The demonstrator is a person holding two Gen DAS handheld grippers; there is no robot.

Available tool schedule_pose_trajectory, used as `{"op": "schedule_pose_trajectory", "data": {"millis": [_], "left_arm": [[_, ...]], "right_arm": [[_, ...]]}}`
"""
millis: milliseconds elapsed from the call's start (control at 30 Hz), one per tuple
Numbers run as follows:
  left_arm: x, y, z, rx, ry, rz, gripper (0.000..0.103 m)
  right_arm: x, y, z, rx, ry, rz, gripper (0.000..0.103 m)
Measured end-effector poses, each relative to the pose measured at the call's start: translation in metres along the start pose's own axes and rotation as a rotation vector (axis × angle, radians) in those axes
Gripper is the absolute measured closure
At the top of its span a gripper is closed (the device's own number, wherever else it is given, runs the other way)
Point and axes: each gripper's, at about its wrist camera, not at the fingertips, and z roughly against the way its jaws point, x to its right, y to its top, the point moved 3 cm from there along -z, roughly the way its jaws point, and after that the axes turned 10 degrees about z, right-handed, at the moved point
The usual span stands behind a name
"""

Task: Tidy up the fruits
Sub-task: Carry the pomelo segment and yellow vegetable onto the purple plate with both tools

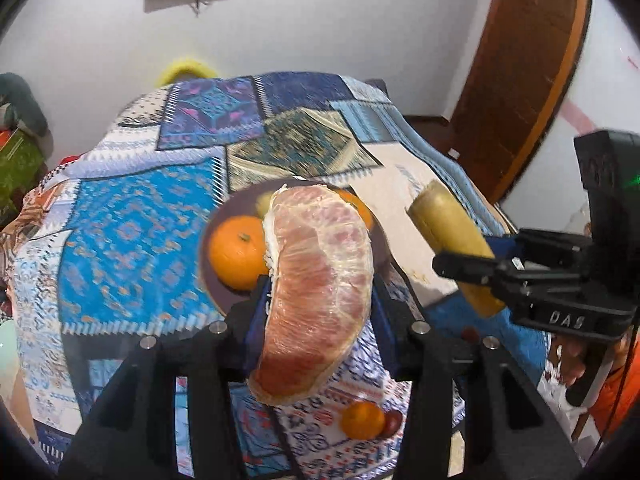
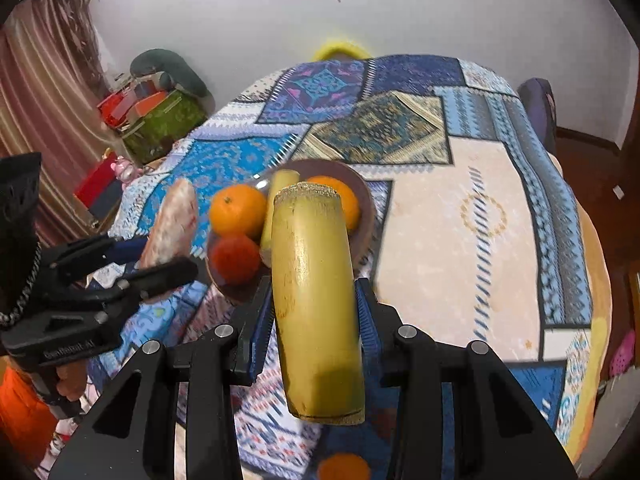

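My left gripper (image 1: pixel 320 296) is shut on a wrapped pink pomelo segment (image 1: pixel 316 292), held above the near edge of a brown bowl (image 1: pixel 208 240). The bowl holds an orange (image 1: pixel 236 252), another orange behind, and a yellow-green stalk piece. My right gripper (image 2: pixel 314 300) is shut on a yellow-green sugarcane piece (image 2: pixel 316 300), held in front of the same bowl (image 2: pixel 366 216), which holds two oranges (image 2: pixel 236 210), a red-orange fruit (image 2: pixel 234 258) and a cane piece (image 2: pixel 280 184). Each gripper shows in the other's view: the right one (image 1: pixel 472 276), the left one (image 2: pixel 160 264).
The table (image 2: pixel 460 208) wears a patterned blue and cream cloth. A loose orange (image 1: pixel 362 420) and a dark red fruit (image 1: pixel 394 422) lie on the cloth near me. A yellow chair back (image 2: pixel 340 50) stands at the far edge. Boxes and clutter (image 2: pixel 156 120) sit at left.
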Motion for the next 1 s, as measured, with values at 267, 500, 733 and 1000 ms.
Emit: {"op": "schedule_pose_trajectory", "data": {"millis": [267, 500, 733, 1000], "left_arm": [[-0.028, 0.024, -0.01, 0.015, 0.028, 0.042, 0.056], [-0.032, 0.036, -0.034, -0.004, 0.008, 0.061, 0.062], [-0.031, 0.04, -0.056, -0.027, 0.001, 0.054, 0.076], [-0.042, 0.037, -0.052, -0.008, 0.012, 0.081, 0.076]], "right_arm": [[-0.016, 0.03, -0.03, 0.003, 0.015, 0.046, 0.067], [-0.016, 0.047, -0.065, -0.047, 0.005, 0.068, 0.067], [-0.012, 0.056, -0.078, -0.059, 0.004, 0.067, 0.067], [-0.014, 0.058, -0.082, -0.061, 0.002, 0.069, 0.067]]}}
